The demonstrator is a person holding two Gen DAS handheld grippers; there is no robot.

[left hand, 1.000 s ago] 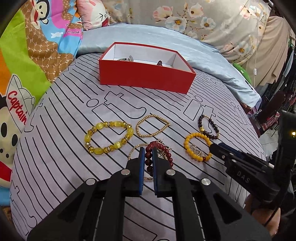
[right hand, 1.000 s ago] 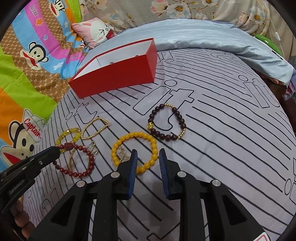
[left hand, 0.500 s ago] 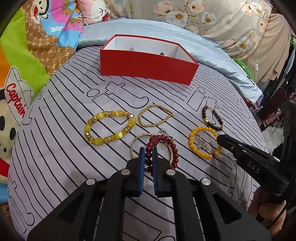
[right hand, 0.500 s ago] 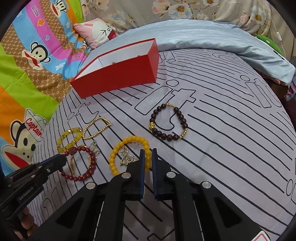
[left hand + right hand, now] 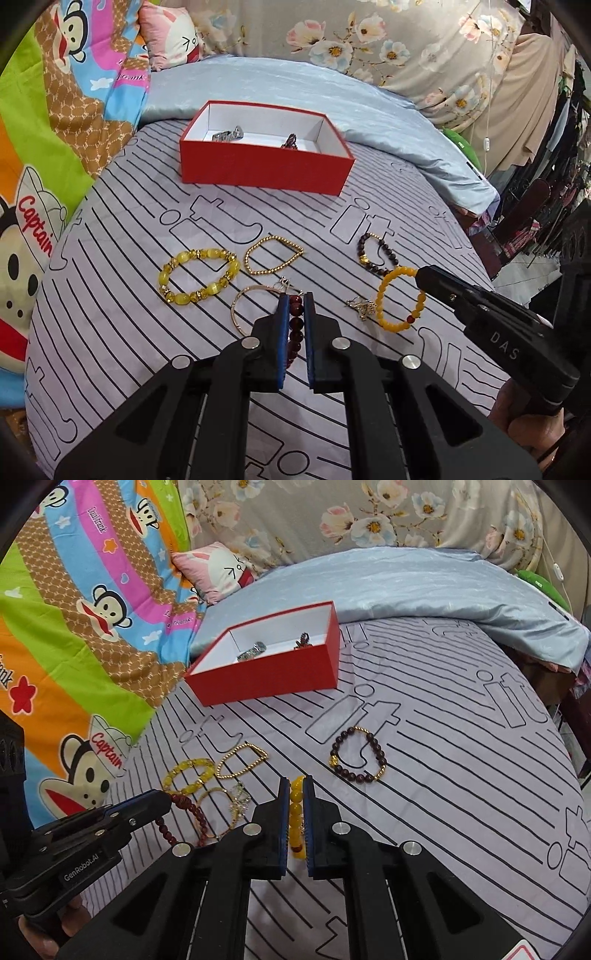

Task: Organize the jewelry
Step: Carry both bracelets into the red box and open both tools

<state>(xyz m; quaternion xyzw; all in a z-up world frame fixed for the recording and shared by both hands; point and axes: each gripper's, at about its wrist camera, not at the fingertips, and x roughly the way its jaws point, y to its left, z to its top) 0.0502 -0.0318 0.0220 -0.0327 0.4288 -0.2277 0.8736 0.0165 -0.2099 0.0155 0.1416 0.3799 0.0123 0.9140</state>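
Left gripper (image 5: 295, 299) grasps the red bracelet (image 5: 294, 325); right gripper (image 5: 296, 784) grasps the amber bracelet (image 5: 400, 299). Red box (image 5: 266, 170) at 12 o'clock; gold chain (image 5: 274, 254) lies between on the bed (image 5: 110, 314).

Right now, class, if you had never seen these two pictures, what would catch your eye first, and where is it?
Probably the red box at the far side of the striped bedsheet, open, with two small pieces inside. Next, the bracelets spread nearer the cameras: the left gripper is shut on the dark red bead bracelet, and the right gripper is shut on the orange bead bracelet. The loud cartoon monkey blanket fills the left edge.
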